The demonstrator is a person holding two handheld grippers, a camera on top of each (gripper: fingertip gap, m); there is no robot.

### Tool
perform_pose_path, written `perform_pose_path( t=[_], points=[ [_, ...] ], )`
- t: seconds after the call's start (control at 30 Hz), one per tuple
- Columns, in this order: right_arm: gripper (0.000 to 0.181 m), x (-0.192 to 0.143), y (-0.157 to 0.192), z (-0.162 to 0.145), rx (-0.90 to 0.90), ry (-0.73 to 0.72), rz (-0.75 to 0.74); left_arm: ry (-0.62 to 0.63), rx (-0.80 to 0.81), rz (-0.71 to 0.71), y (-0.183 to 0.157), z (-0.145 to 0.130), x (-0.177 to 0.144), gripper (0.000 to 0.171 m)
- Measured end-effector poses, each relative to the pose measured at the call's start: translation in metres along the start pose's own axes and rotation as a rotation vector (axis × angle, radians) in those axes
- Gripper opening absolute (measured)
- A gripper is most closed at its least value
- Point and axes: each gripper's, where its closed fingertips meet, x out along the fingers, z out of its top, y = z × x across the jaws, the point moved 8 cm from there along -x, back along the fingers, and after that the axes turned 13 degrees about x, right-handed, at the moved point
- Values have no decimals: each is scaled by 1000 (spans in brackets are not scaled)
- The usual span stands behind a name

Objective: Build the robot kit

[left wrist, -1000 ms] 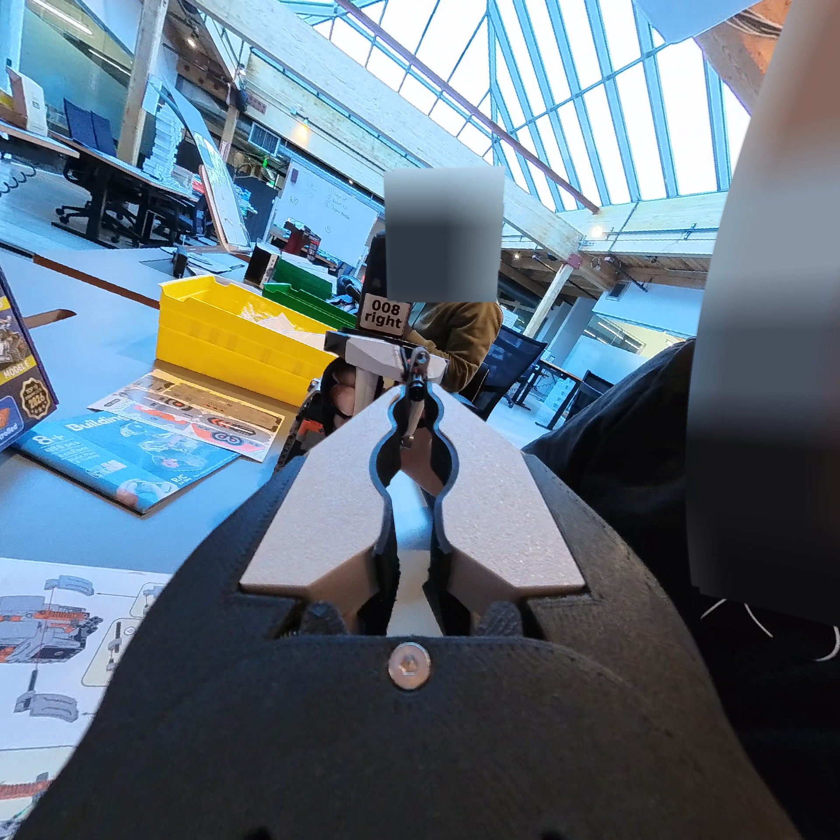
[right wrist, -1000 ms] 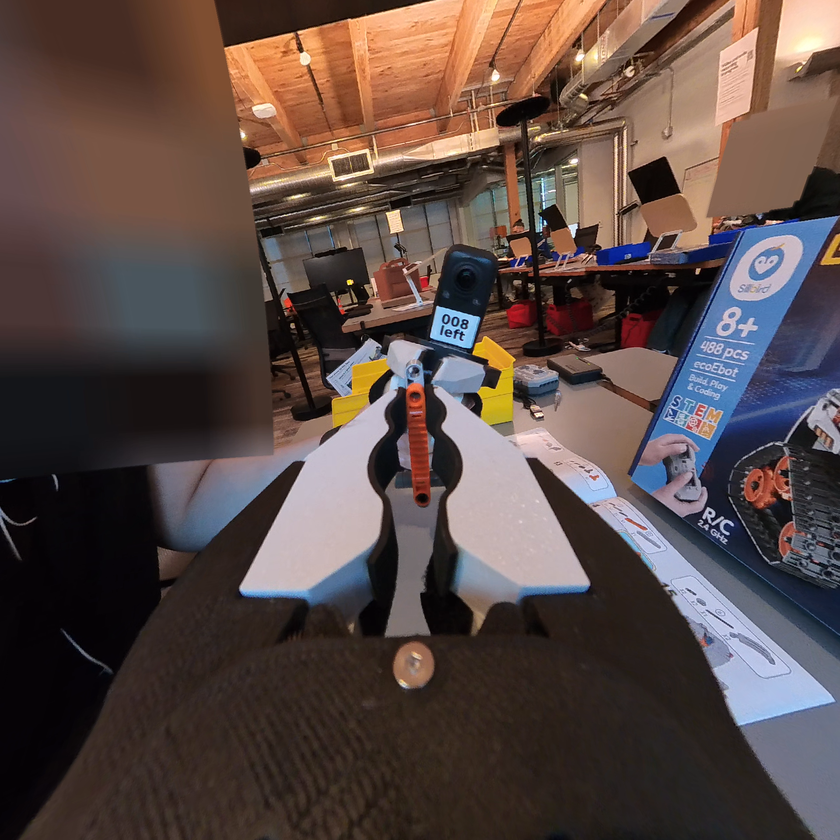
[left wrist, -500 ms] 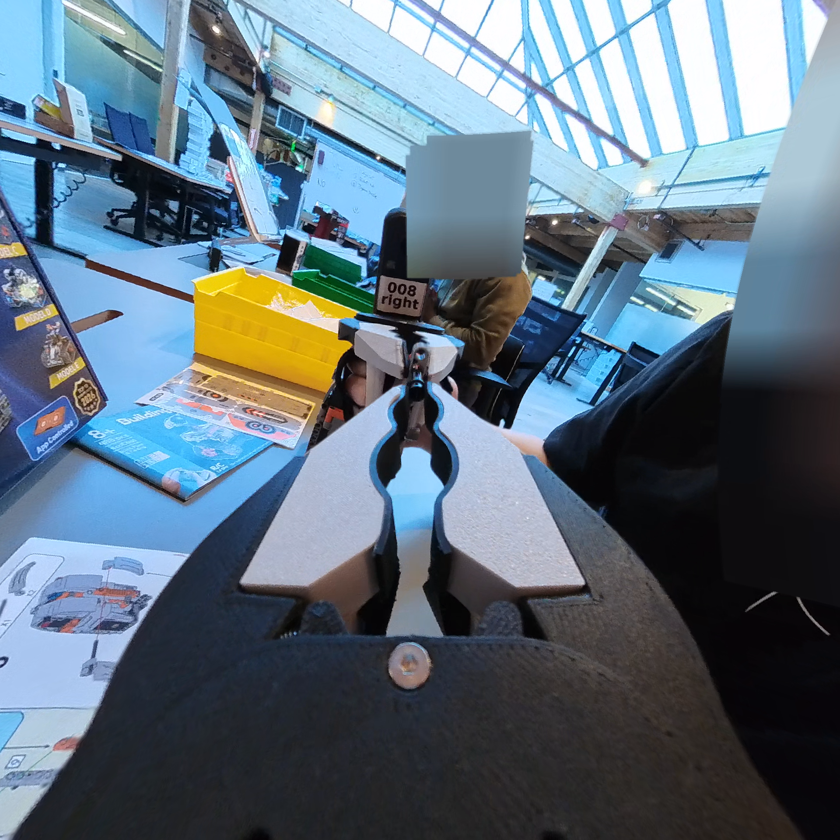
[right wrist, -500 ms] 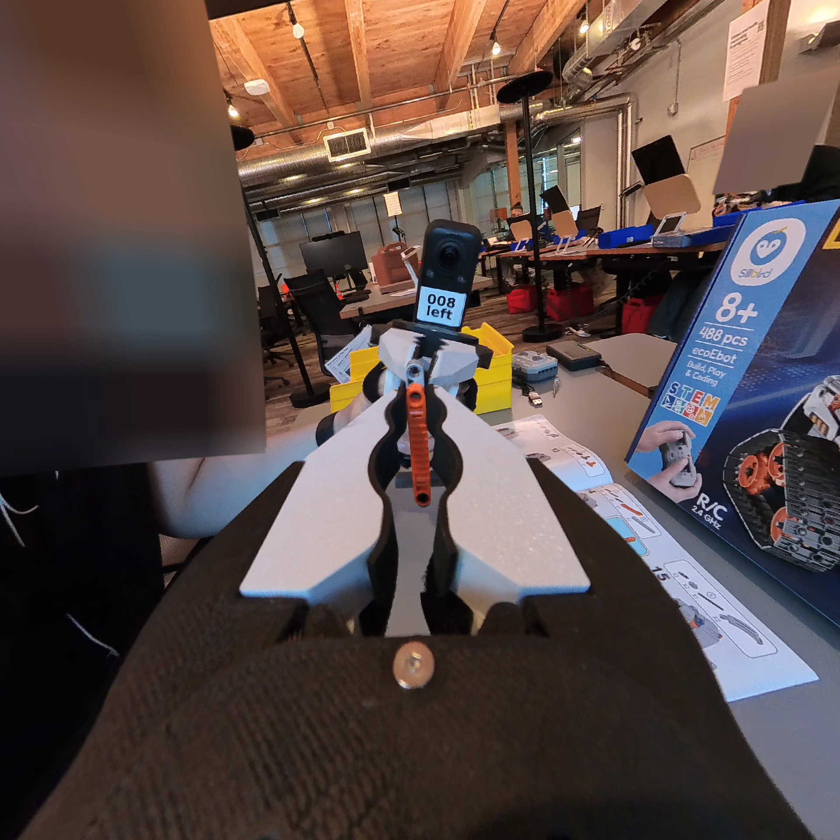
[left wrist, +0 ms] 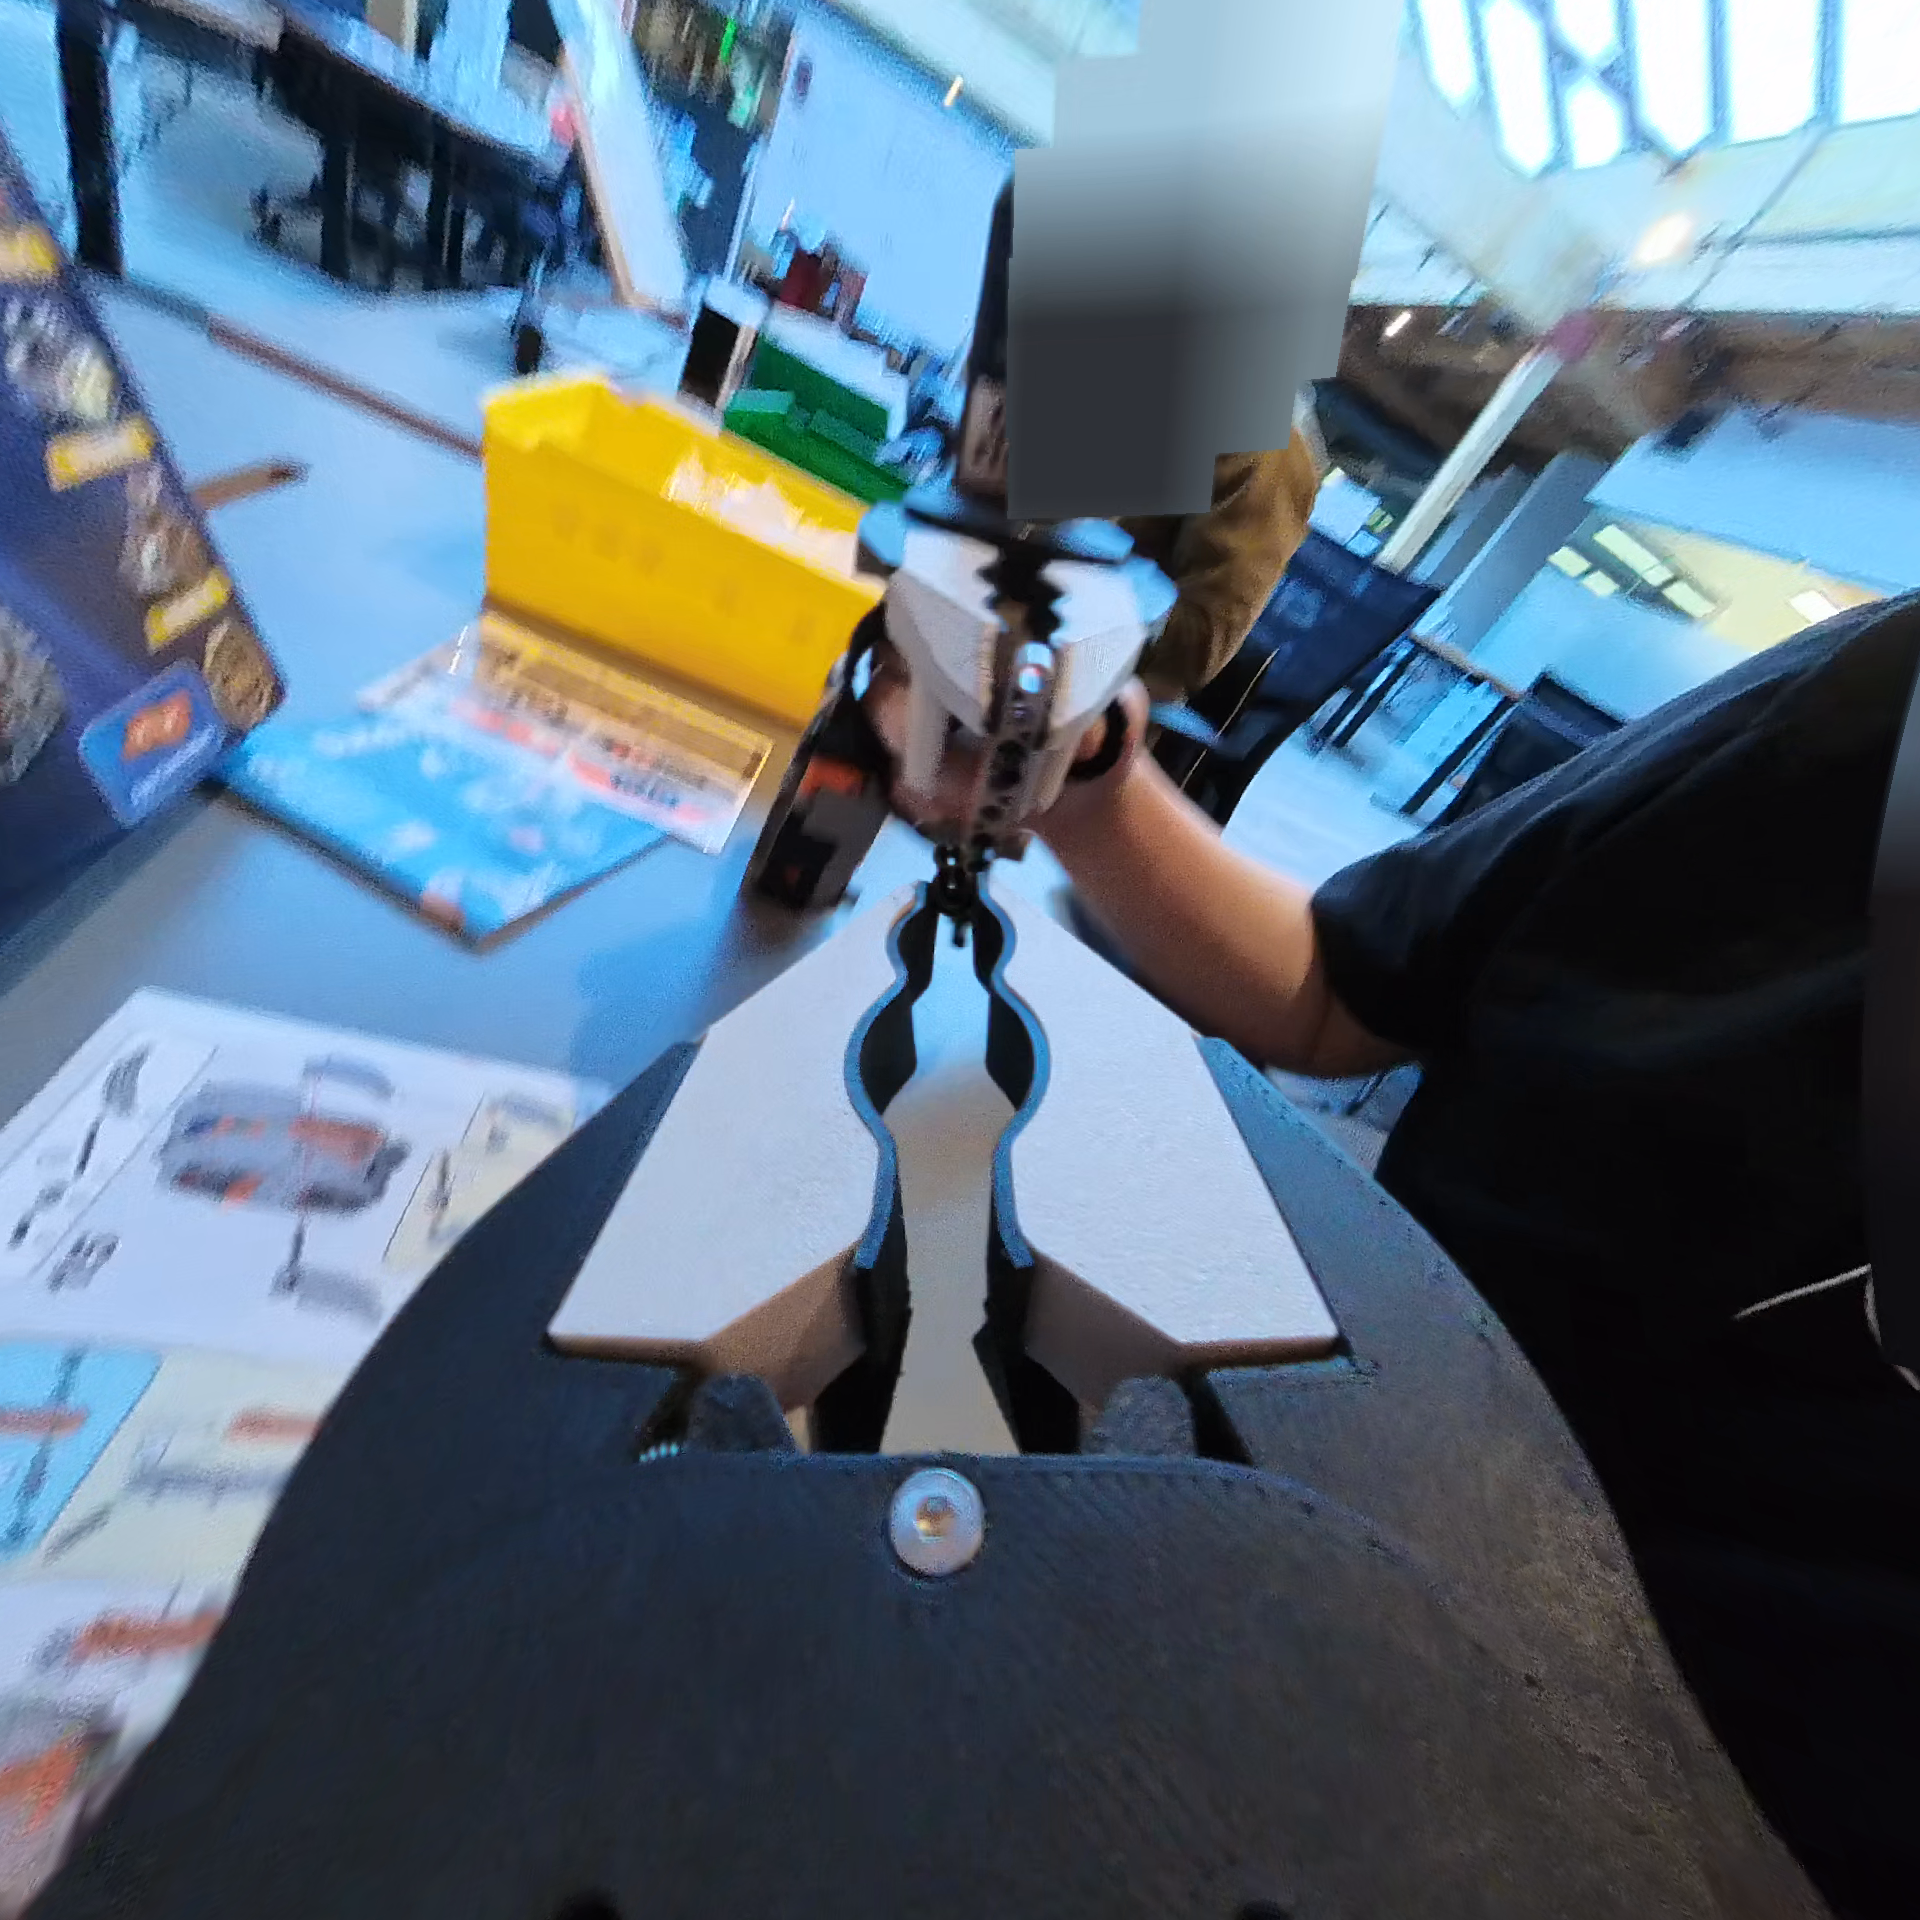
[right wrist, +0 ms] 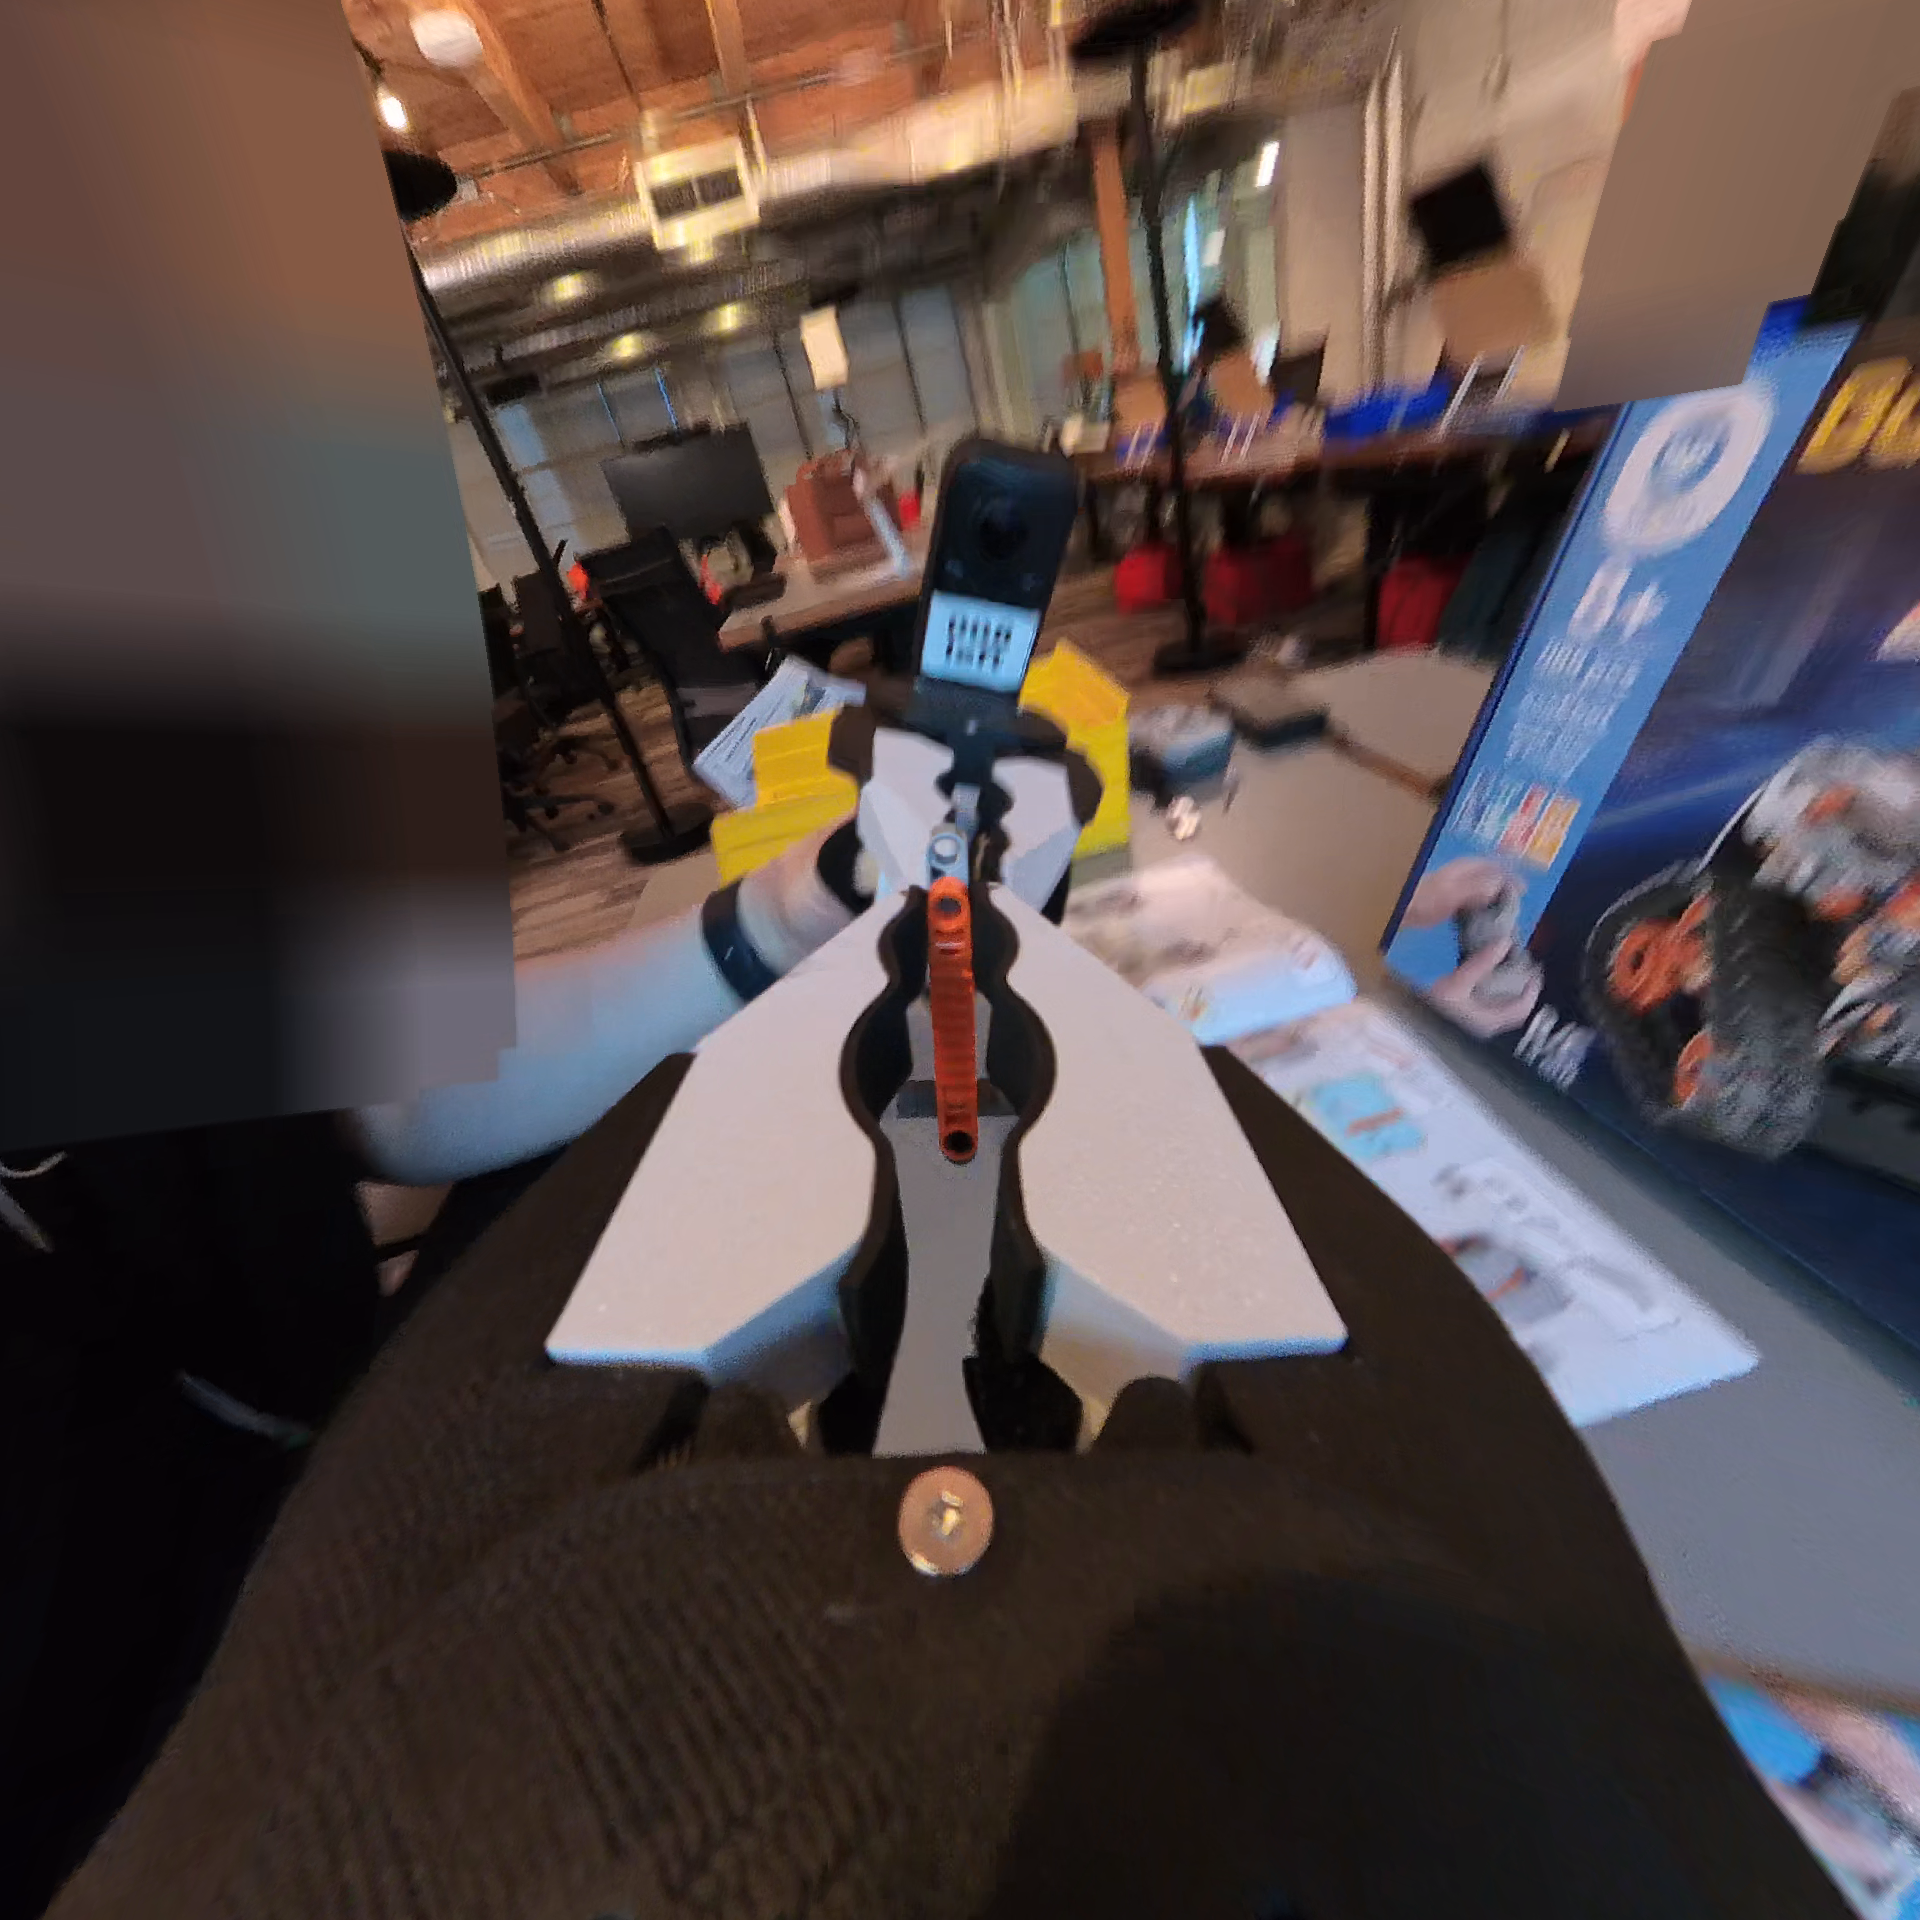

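Observation:
My left gripper (left wrist: pixel 951 914) is shut on a small black piece (left wrist: pixel 951 891) at its fingertips. My right gripper (right wrist: pixel 951 920) is shut on an orange holed beam (right wrist: pixel 951 1023) that lies along its jaws, with a grey part (right wrist: pixel 945 852) at the beam's far end. The two grippers face each other tip to tip above the table. In the left wrist view the right gripper (left wrist: pixel 1023 665) shows just beyond the black piece, its beam (left wrist: pixel 1008 748) edge-on. In the right wrist view the left gripper (right wrist: pixel 971 810) shows close behind the grey part. Both views are motion-blurred.
A yellow bin (left wrist: pixel 665 561), green bins (left wrist: pixel 810 416), a blue booklet (left wrist: pixel 447 831), an instruction sheet (left wrist: pixel 260 1164) and a dark blue toy box (right wrist: pixel 1714 779) are on the grey table. A dark orange-and-black block (left wrist: pixel 821 810) stands near the grippers. A person's black-shirted body (left wrist: pixel 1610 1039) is close on the right. Left and right tips are no more than a few centimetres apart.
Both grippers have kept their grip. The views have swung and blurred. The right gripper now looks larger and nearer in the left wrist view, and more of the table shows.

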Motion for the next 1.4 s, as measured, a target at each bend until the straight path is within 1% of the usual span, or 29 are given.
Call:
perform_pose_path(
  t=[0.07,0.13,0.2,0.23,0.27,0.33,0.43,0.57,0.67,0.83,0.97,1.13,1.27,1.33,1.4],
  points=[
    [5,6,-4,-13,98,167,-45,160,-59,44,4,-13,-6,3],
    [5,17,-9,-30,129,324,-144,345,-99,82,4,-29,-11,3],
    [5,24,-15,-43,129,427,-242,516,-147,96,3,-47,-13,3],
    [5,26,-17,-48,137,471,-265,615,-181,98,3,-58,-14,3],
    [5,26,-19,-51,139,502,-290,705,-199,110,3,-69,-14,3],
    [5,25,-21,-53,119,520,-329,866,-210,135,3,-85,-10,3],
    [5,23,-21,-53,122,526,-342,1032,-185,145,-1,-98,-2,3],
    [5,18,-23,-49,139,495,-338,1090,-120,162,-6,-97,4,3],
    [5,16,-23,-47,149,482,-332,1107,-65,182,-4,-96,4,3],
    [5,14,-23,-46,155,471,-321,1109,21,206,-1,-95,6,3],
    [5,14,-25,-48,164,475,-317,1079,74,196,1,-95,8,3],
    [5,18,-27,-58,163,552,-341,1023,37,176,4,-95,7,3],
    [5,22,-30,-69,123,649,-400,1029,45,174,3,-95,8,5],
    [5,25,-30,-71,125,659,-393,1034,46,176,3,-95,8,6],
    [5,25,-31,-72,126,664,-400,1039,64,185,3,-95,8,2]
  ],
)
